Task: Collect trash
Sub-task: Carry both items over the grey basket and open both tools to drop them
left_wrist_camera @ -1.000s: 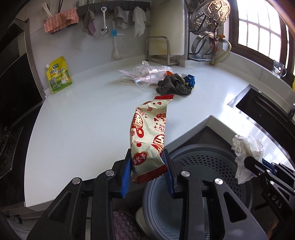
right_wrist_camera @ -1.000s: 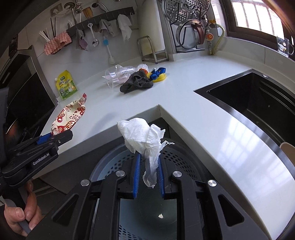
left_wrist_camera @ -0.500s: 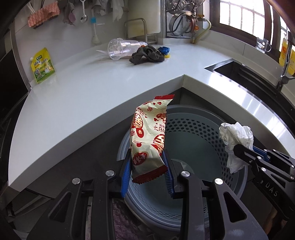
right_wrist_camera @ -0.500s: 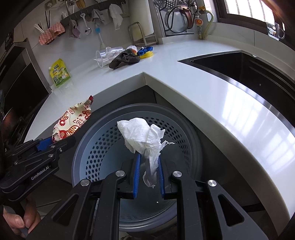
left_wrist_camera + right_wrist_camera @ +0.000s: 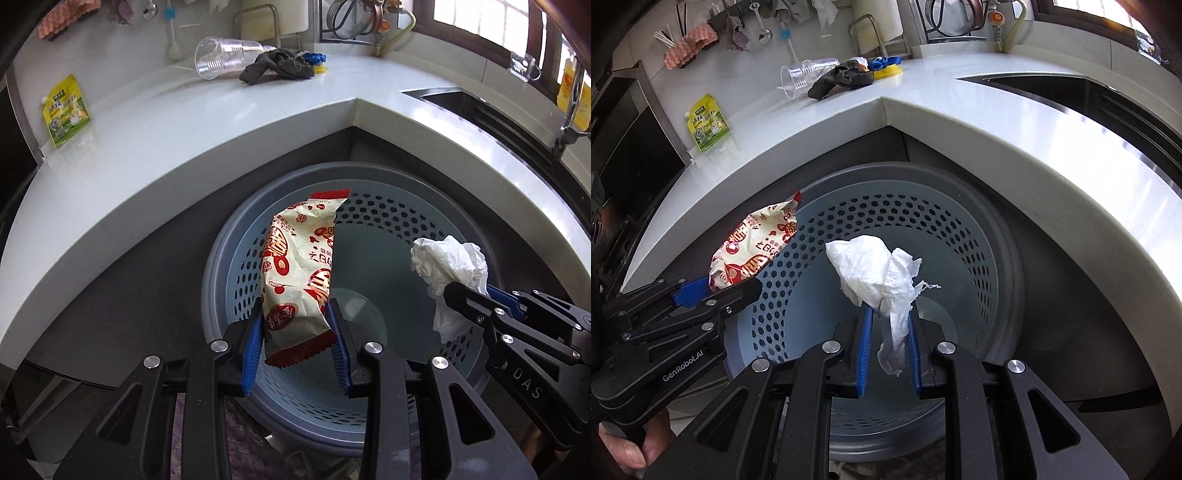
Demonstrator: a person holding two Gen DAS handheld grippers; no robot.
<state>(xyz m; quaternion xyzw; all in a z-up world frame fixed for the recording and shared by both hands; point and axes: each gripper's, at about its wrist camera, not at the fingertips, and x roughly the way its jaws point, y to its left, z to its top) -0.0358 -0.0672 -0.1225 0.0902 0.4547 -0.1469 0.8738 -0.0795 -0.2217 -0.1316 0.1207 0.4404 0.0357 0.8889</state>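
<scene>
Both claws hang over the mouth of the grey perforated bin [image 5: 369, 236], which stands on the floor in the inner corner of the white surface [image 5: 184, 122].

Left claw [image 5: 295, 343]: pads pinching the lower end of the red-and-cream snack wrapper [image 5: 299, 266]; the wrapper stands up from the pads, its far end over the bin's back wall. Thin foil film, light, crinkly, probably slick; holds its shape when gripped at one end. An end or seam grip looks sufficient.

Right claw [image 5: 888, 347]: pressed together on the twisted tail of the crumpled white tissue [image 5: 875, 273], the wad bunched above the pads, over the bin's middle. Very light, soft, tears easily; may cling to the pads on release.

Bin interior: almost bare.

Beyond the bin, on the surface: clear plastic cup [image 5: 218, 55] lying on its side, dark rag [image 5: 277, 68] touching it, blue and yellow bits behind. Green-yellow pouch [image 5: 66, 109] left of these, against the wall.

Judgement: drop pending; more trash left.
</scene>
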